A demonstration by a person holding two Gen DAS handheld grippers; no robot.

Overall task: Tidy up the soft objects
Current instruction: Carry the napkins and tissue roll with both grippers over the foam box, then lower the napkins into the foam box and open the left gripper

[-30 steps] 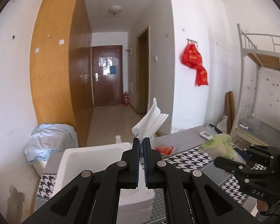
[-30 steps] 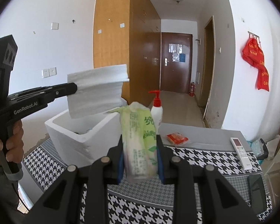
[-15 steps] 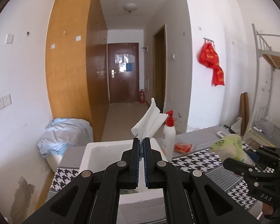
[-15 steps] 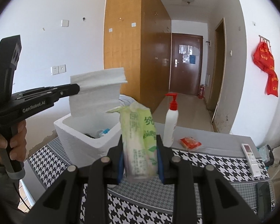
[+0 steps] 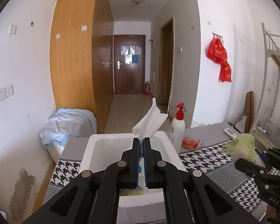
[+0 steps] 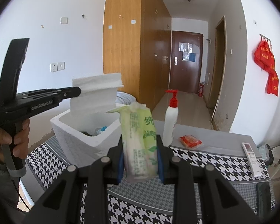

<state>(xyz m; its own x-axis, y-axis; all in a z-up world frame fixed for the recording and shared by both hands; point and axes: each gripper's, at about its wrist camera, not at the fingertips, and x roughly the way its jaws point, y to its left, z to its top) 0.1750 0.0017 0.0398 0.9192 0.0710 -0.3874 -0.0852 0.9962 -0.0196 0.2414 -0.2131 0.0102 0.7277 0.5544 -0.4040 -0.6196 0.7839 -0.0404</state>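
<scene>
While we hold the folded white tissue (image 5: 149, 120) pinched in the left hand-held gripper (image 5: 141, 145), its jaws closed almost flat on the sheet's lower edge, we keep it directly above the open white foam box (image 5: 100, 145) so that it should fall inside once let go. From the right wrist view that tissue (image 6: 97, 93) hangs over the box's (image 6: 78, 140) near rim, clear of the foam and of what already lies within; we can make out something blue and something dark in there, but not what they are.

Our right hand-held gripper (image 6: 140, 155) is clamped on a green-printed tissue pack (image 6: 140, 140), jaws held partway apart by its bulk, the soft wrapper bulging above the pads. We carry it upright just beside the box, raised off the houndstooth worktop (image 6: 205, 160), probably so it can follow the sheet in without a second reach.

Counting what we see: two hand-held grippers, each holding one soft thing; one foam box. Still on the worktop are one pump bottle (image 6: 170, 117) with a red top, standing just behind the box, one small red packet (image 6: 190, 141) lying flat near it, and one white remote (image 6: 251, 155) at the far right. Of these, we judge only the red packet is likely soft enough to belong in the box.
</scene>
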